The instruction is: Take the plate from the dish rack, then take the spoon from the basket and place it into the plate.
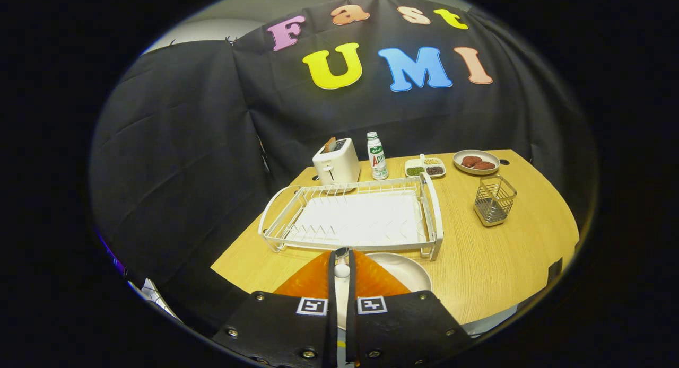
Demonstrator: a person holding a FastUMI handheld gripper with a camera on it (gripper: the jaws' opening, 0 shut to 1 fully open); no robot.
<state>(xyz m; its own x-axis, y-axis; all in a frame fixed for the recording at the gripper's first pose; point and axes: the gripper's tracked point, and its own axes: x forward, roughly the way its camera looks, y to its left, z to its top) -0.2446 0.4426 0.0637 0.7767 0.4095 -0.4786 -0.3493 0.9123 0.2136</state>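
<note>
The two orange fingers point(322, 279) stand nearly together, pinched on a slim pale handle with a rounded white end; this is most likely the spoon point(342, 270), though the narrow gap shows too little of it to be sure. The gripper point(342, 257) hangs just above the white plate point(408, 270), which lies flat on the table point(477, 262) against the near side of the dish rack point(358, 217). The rack is bare of dishes. Off to the right of the rack stands the wire basket point(494, 200), with no cutlery visible in it.

Judging by its look, the spoon is light, stiff and smooth, so a grip across the handle can let it pivot or slide; a hold nearer the middle of the handle would steady it. The plate looks like glazed ceramic, hard and brittle, so the spoon is best lowered onto it gently, not dropped.

Beyond the rack stand a toaster point(336, 162), a small bottle point(377, 156) and a dish of patties point(476, 161).
</note>
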